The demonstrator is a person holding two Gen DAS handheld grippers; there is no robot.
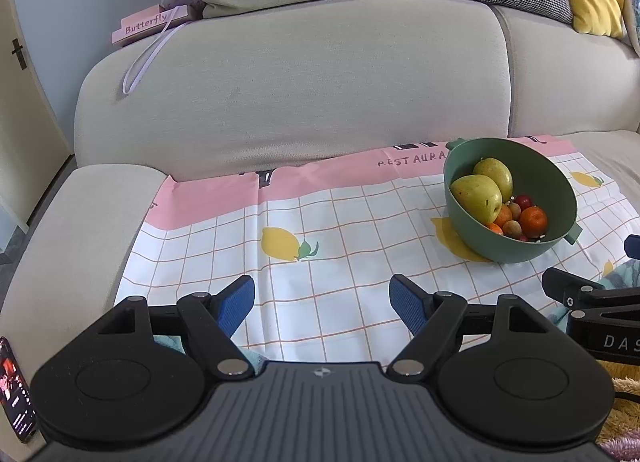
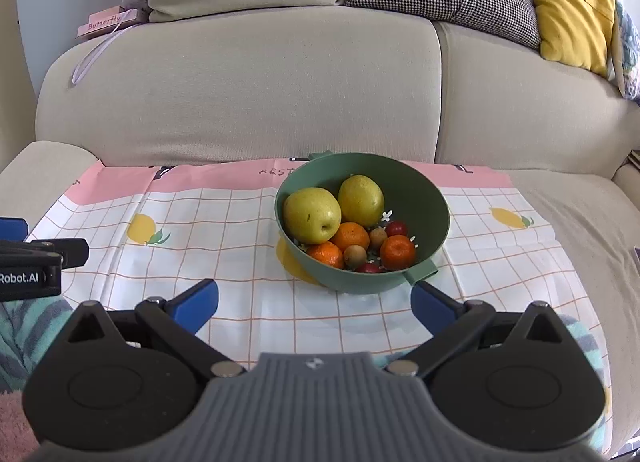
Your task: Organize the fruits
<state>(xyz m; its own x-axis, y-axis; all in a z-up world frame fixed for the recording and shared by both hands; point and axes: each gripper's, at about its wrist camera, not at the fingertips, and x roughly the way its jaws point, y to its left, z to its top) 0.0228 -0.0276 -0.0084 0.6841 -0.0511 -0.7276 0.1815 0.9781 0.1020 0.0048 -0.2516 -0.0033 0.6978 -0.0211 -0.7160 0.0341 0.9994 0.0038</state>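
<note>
- Two hand-held grippers are mine here: my left hand-held gripper (image 1: 322,304) and my right hand-held gripper (image 2: 315,304). Both hang released, blue pads spread wide with nothing between them, low over the lemon-print checked plastic cloth (image 2: 200,262) spread on the beige fabric sofa (image 2: 240,94).
- All the fruit sits in the round green plastic bowl with small side handles (image 2: 424,190). It stands on the cloth just ahead of my right hand-held gripper, and ahead and to the right of my left one.
- Risks, as I judge them: the sofa seat is soft, so pressing on the rim could tip the bowl and spill the pile.
- The large yellow-green pears (image 2: 312,216) rest on the smaller fruit; lifting one could send the little ones rolling, or shift the other pear.
- The small round fruits look smooth, so a wide pinch may squirt one out onto the cloth.
- With both tools close together, reaching in at once risks a clash.
- Counts: two pears, three orange mandarins (image 2: 397,252), two small brownish fruits (image 2: 355,255), and at least two small red fruits (image 2: 396,228); more may lie hidden underneath.
</note>
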